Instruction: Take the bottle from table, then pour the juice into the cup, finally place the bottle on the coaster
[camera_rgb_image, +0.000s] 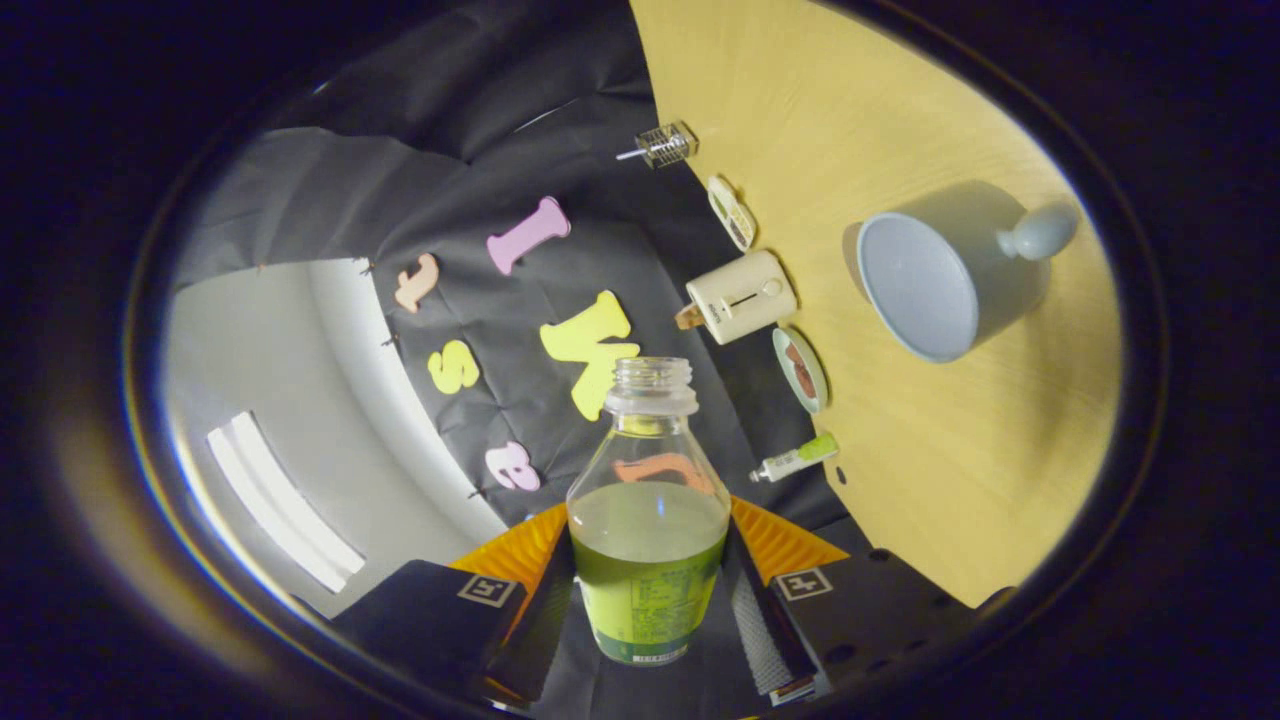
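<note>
A clear bottle (648, 520) with no cap and a green label stands between my fingers, about half full of green juice. My gripper (648, 605) is shut on the bottle, one finger pressing each side of its lower body. The whole scene looks rolled sideways. The wooden table (900, 480) runs up the right of the bottle. A grey-blue cup (945, 275) with a round knob handle rests on that table, beyond the bottle's mouth and to its right, its open mouth facing me. The cup looks empty. The bottle's mouth is apart from the cup.
Along the table's edge by the black cloth wall sit a small wire basket (665, 145), a white oval item (731, 212), a cream box-shaped appliance (740, 296), a small dish (800, 370) and a green-capped tube (797, 460). Bare wood surrounds the cup.
</note>
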